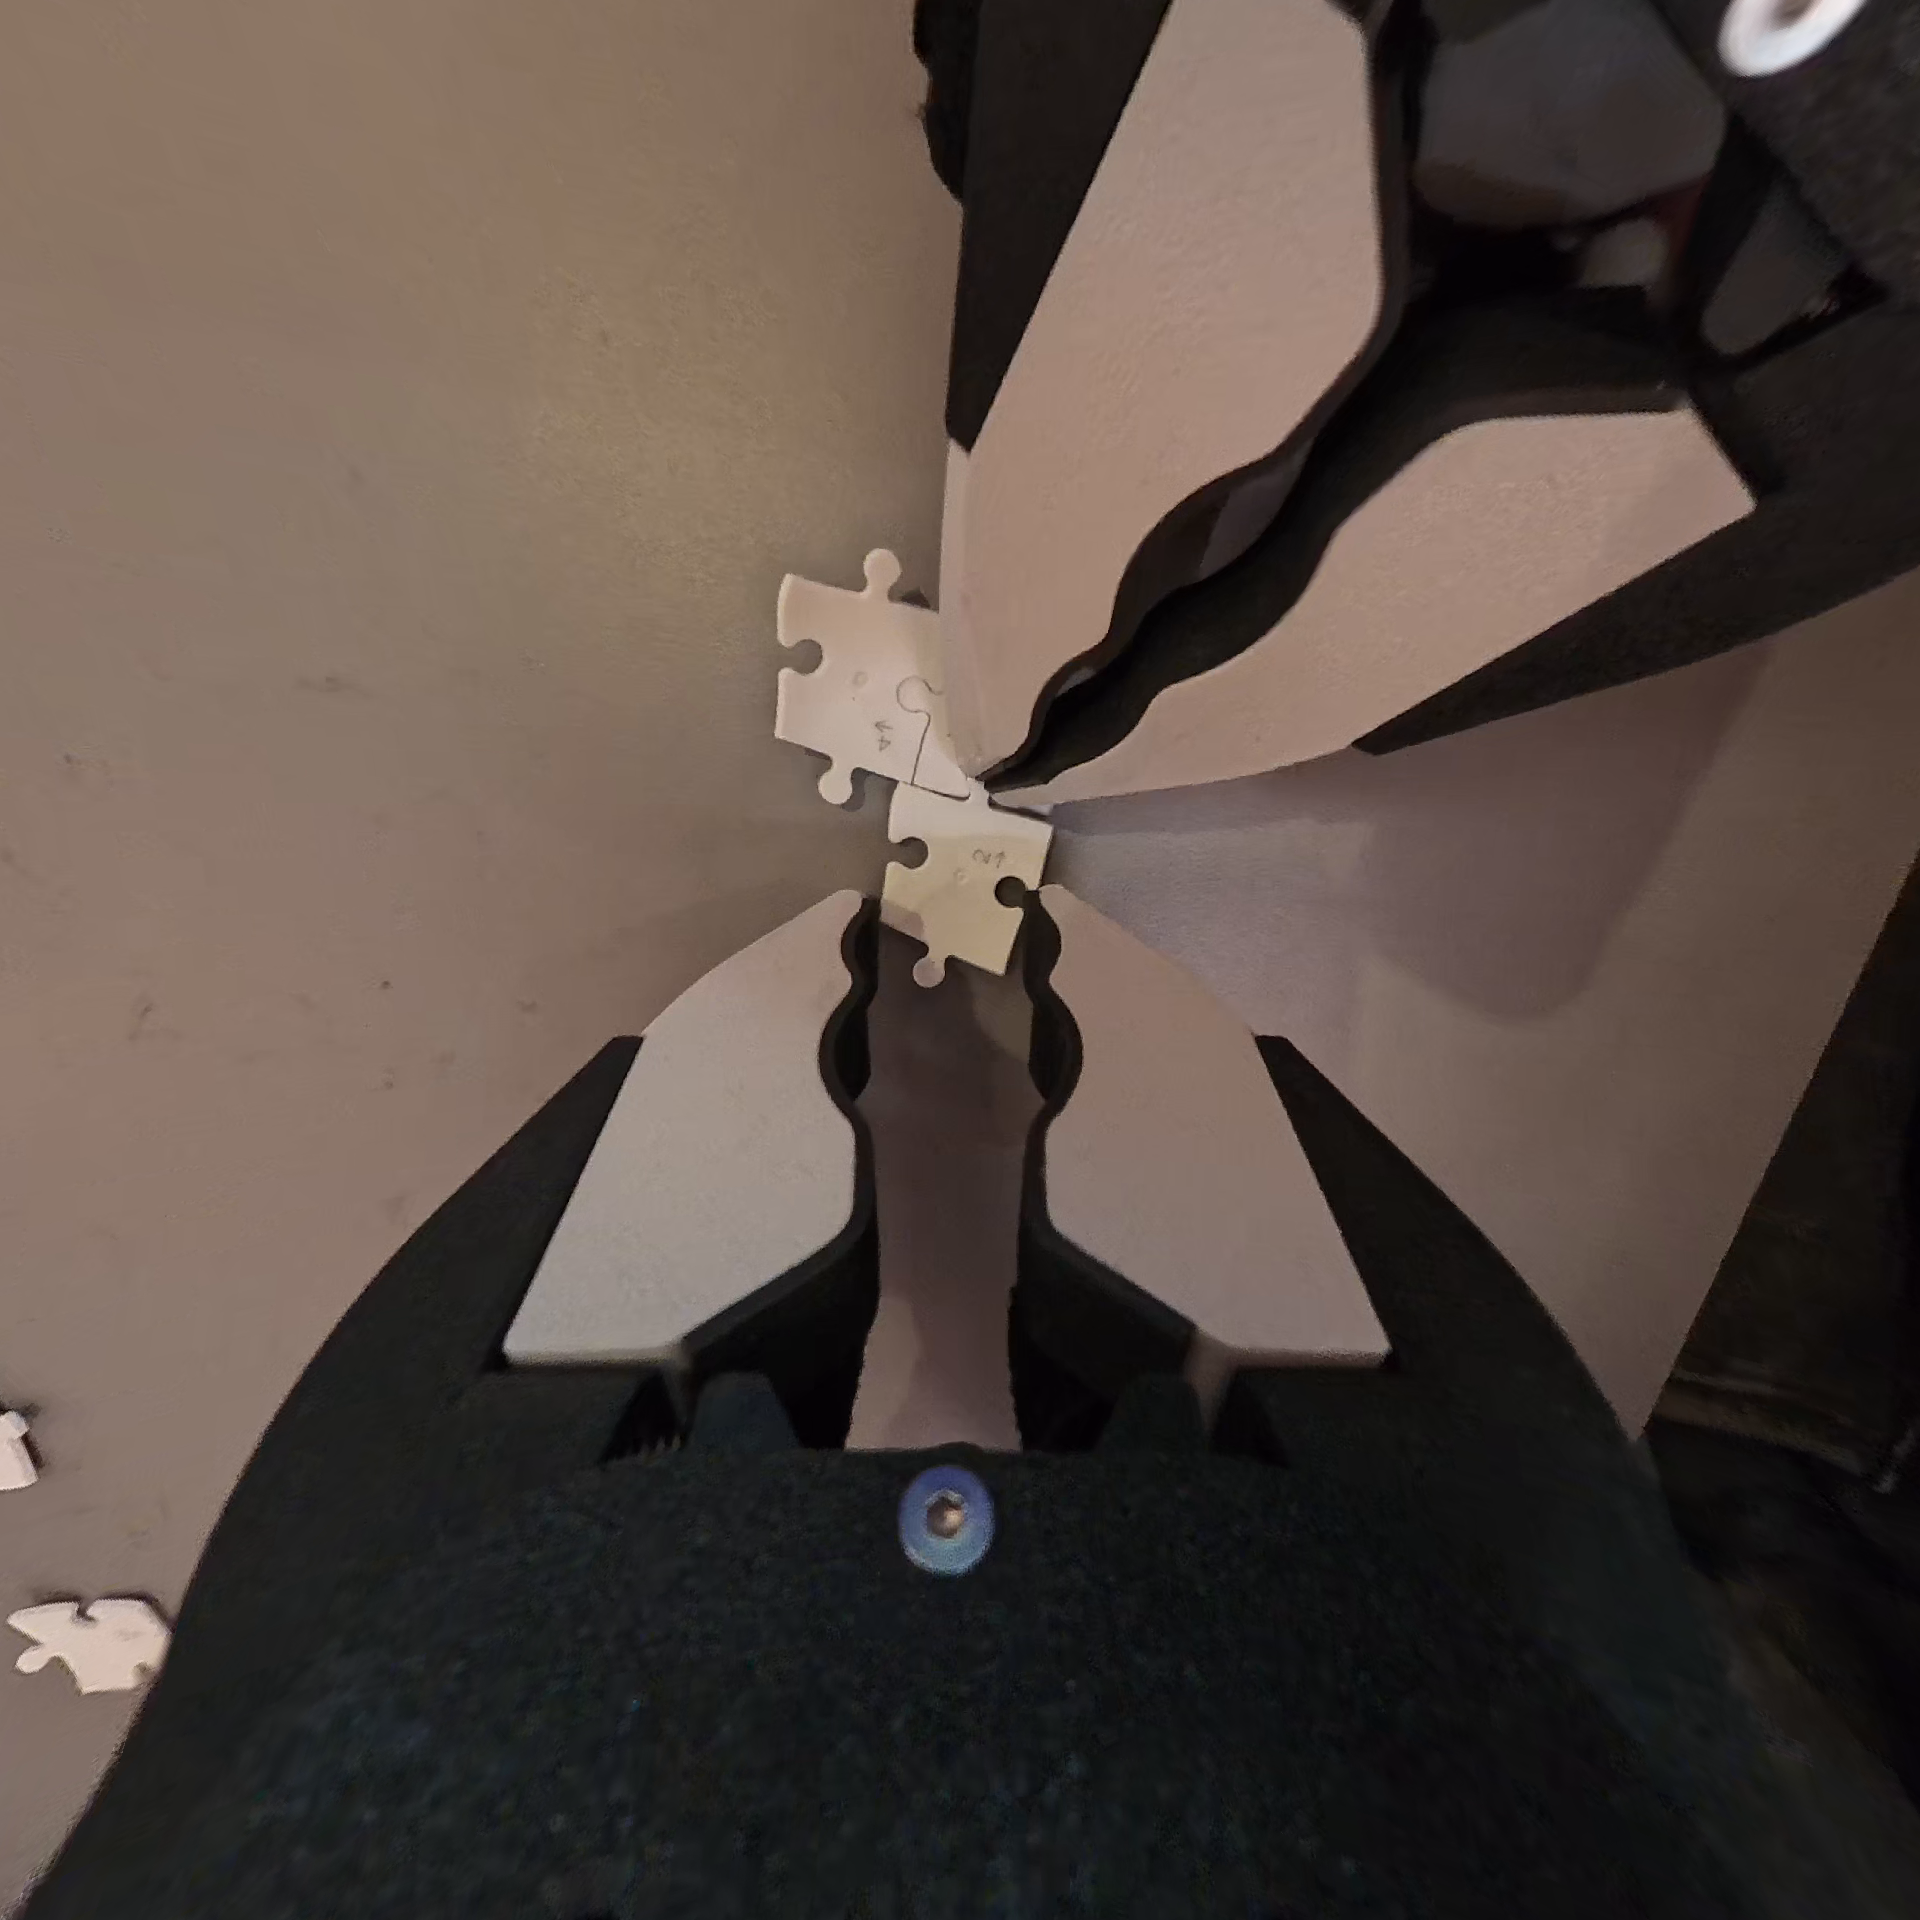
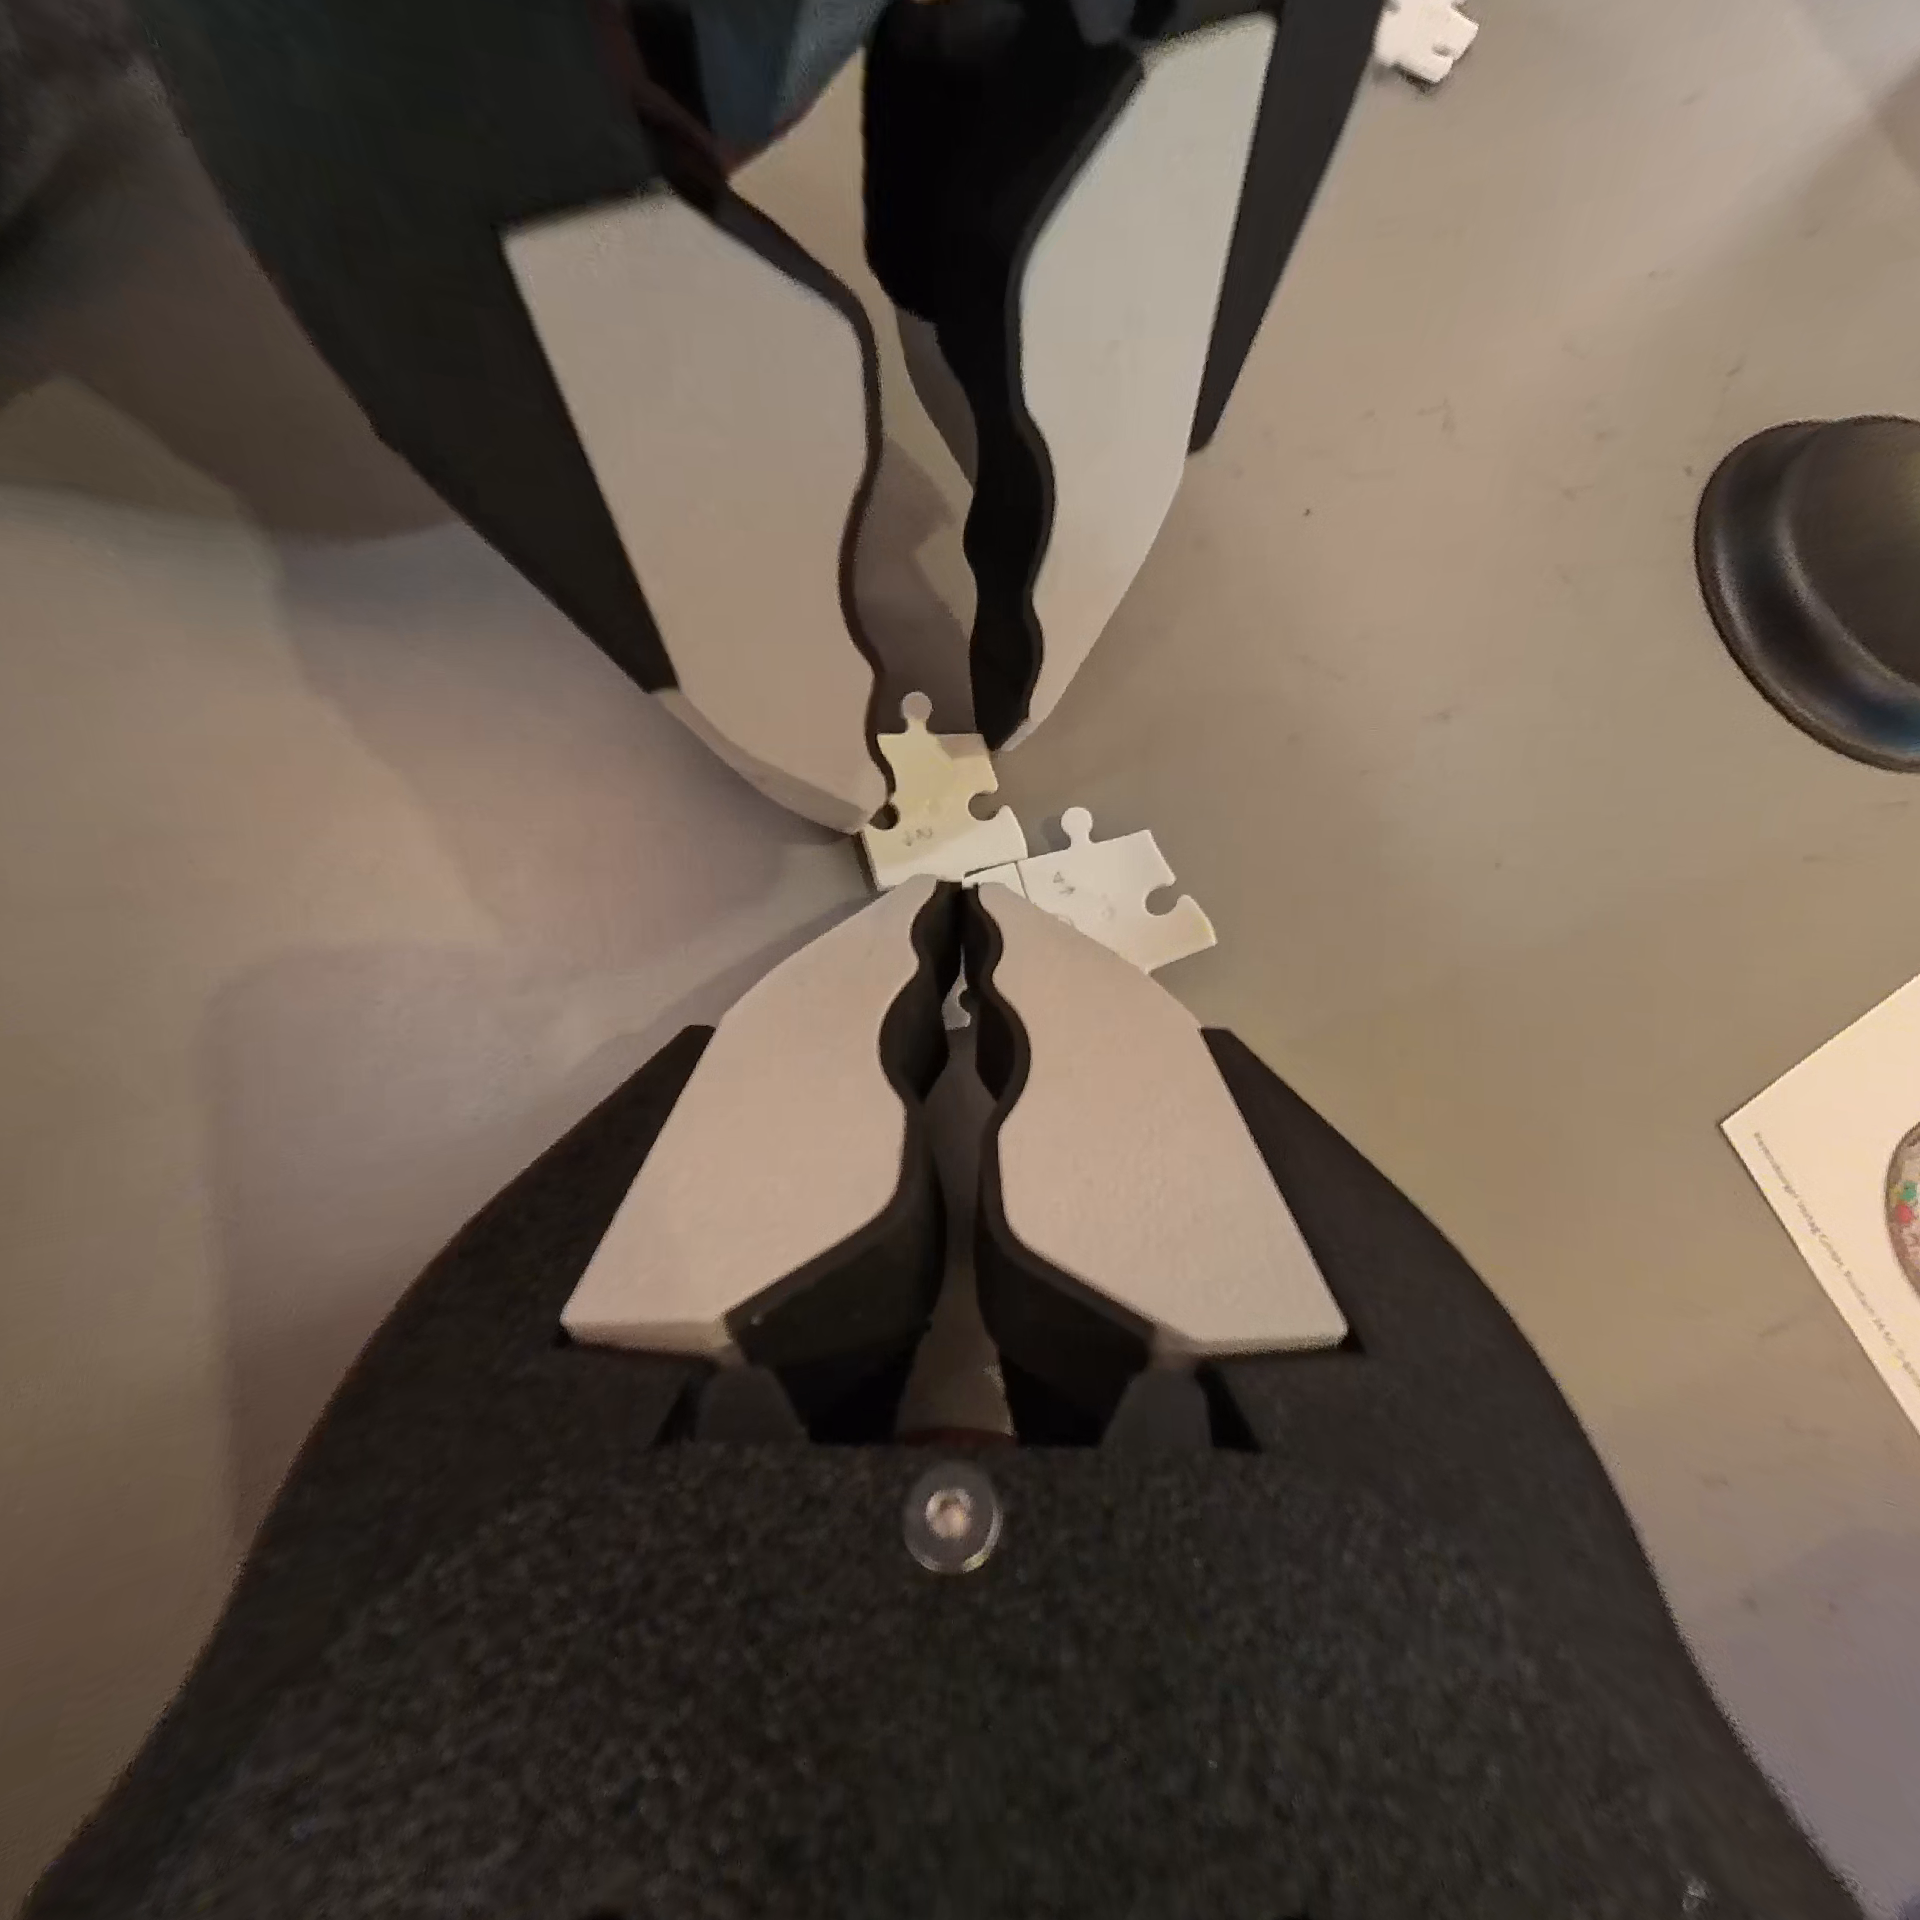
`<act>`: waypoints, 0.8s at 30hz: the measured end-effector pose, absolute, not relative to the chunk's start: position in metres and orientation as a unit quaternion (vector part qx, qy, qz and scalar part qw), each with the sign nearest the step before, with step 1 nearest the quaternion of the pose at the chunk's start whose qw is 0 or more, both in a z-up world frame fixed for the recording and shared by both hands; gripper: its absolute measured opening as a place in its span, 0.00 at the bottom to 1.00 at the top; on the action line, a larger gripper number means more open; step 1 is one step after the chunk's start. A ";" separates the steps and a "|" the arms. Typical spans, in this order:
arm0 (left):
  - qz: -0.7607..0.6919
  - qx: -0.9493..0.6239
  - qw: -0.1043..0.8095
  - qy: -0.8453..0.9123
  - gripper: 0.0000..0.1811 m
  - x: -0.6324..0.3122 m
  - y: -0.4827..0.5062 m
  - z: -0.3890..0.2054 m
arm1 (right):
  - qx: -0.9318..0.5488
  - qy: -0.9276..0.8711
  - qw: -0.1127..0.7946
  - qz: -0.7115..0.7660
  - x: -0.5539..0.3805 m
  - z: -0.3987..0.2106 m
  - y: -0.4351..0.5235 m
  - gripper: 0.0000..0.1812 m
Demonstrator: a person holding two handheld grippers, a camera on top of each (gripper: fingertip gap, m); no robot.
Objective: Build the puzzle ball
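Above the table (image 1: 416, 520), each gripper pinches 1 puzzle piece, partly hiding it.

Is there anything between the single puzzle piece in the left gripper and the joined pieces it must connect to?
Nothing visible. The single piece, held by the left gripper, already touches the joined pieces, which the right gripper holds. Only gripper fingertips crowd the seam.
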State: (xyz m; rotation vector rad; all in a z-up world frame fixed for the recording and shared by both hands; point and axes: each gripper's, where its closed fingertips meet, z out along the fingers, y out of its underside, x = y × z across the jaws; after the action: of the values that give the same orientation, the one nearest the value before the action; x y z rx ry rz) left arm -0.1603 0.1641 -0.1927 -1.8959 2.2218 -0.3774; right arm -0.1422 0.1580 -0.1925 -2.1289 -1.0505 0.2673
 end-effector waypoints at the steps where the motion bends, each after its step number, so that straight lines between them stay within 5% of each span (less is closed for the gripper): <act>1: -0.138 -0.640 0.108 0.748 0.14 -0.159 0.164 -0.189 | -0.833 -0.404 0.363 0.109 -0.142 -0.194 0.158 0.00; 24: -0.233 -0.648 0.162 0.706 0.13 -0.167 0.152 -0.170 | -0.839 -0.348 0.396 0.137 -0.116 -0.171 0.151 0.00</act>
State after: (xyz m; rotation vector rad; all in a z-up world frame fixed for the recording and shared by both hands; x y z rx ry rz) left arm -0.1668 0.1523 -0.1703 -1.8505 2.0156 -0.6644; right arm -0.1163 0.1507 -0.1713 -2.1269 -0.8811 0.3465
